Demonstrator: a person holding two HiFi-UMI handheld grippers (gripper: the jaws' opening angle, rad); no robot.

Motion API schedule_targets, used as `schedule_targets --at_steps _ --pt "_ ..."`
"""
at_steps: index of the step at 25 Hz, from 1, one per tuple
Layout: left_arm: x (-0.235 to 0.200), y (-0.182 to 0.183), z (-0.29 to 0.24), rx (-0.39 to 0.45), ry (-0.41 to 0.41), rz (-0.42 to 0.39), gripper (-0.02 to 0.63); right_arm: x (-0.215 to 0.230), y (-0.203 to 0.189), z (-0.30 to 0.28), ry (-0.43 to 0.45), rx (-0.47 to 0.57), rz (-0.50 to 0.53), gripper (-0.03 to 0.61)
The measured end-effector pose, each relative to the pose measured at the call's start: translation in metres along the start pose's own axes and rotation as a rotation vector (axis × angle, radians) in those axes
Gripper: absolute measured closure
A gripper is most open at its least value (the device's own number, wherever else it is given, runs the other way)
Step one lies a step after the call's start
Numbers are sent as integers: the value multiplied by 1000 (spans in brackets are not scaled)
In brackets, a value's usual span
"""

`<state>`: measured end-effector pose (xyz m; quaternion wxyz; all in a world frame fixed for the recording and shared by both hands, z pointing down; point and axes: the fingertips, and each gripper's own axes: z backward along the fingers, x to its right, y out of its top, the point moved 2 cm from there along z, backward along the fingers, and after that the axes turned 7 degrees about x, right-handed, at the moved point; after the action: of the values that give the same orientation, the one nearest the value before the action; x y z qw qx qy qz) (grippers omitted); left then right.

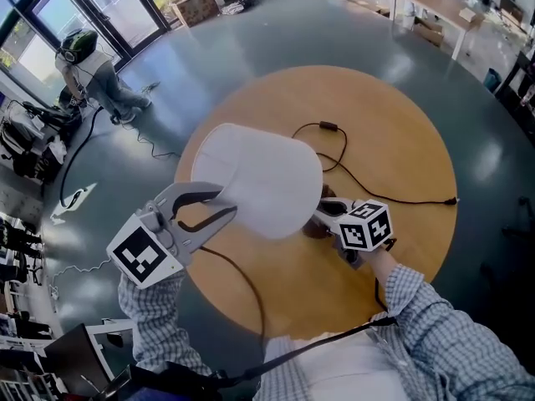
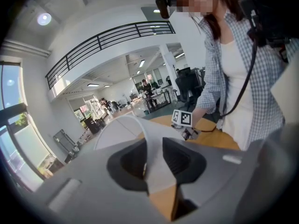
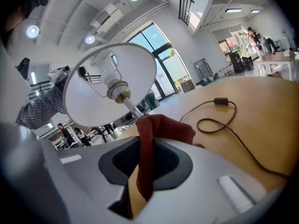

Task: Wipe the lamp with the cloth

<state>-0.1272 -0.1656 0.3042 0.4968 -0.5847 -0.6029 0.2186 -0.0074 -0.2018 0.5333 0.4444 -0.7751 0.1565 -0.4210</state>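
Now, left hand-held gripper (image 1: 226, 205) pinching lamp shade (image 1: 259, 182), right hand-held gripper (image 3: 145, 158) clamping cloth (image 3: 164, 127)

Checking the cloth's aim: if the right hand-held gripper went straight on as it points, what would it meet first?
Most likely the lamp stem just below the lampshade, with the gripped cloth touching first; how far off is unclear.

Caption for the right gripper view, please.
Right gripper clamps a dark red cloth, looking up into the white lampshade; a black cord loops across the round wooden table.
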Motion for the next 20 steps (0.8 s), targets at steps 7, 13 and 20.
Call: schedule_targets --at_steps 7,13,20 --pt "-1 7 -9 -13 -25 -49 511 38 -36 33 -129 -63 -59 514" --pt "3 20 -25 -40 -67 -124 508 38 -15 81 -152 29 -65 514" --pt "17 32 -53 -86 -138 -247 502 49 8 142 -241 41 82 514"
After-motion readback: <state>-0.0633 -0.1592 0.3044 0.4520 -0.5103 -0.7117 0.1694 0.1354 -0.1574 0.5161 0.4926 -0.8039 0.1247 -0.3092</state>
